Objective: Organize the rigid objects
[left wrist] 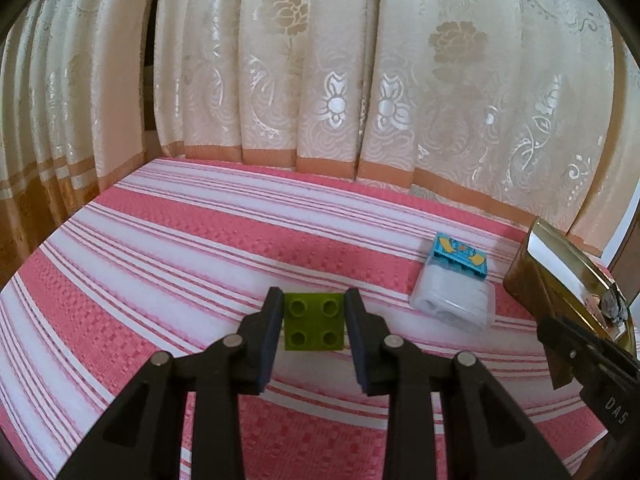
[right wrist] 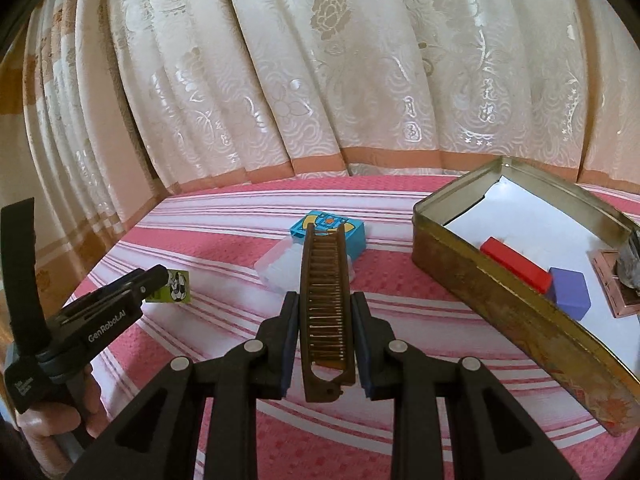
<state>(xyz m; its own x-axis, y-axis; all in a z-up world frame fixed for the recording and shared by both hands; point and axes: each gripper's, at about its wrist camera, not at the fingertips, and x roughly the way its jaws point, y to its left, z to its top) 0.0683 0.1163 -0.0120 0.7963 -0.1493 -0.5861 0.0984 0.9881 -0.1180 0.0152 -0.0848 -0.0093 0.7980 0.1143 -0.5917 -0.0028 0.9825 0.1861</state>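
Observation:
My left gripper (left wrist: pixel 314 294) is shut on a lime green four-stud brick (left wrist: pixel 314 326), its pads pressed on two opposite sides. In the right wrist view the same brick (right wrist: pixel 176 286) shows a printed side and hangs just over the striped cloth in the left gripper (right wrist: pixel 160 276). My right gripper (right wrist: pixel 325 300) is shut on a brown folding comb (right wrist: pixel 326 272), which points away from me, teeth up. An open gold tin (right wrist: pixel 500 292) stands to the right with a red block (right wrist: pixel 516 260) and a purple block (right wrist: pixel 570 290) inside.
A blue printed brick (right wrist: pixel 356 238) lies against a clear plastic box (right wrist: pixel 280 268) mid-table, beyond the comb's tip. A small pink frame (right wrist: pixel 616 280) sits in the tin's right end. A cream curtain (right wrist: pixel 320 80) hangs along the far edge of the pink striped cloth (left wrist: pixel 160 260).

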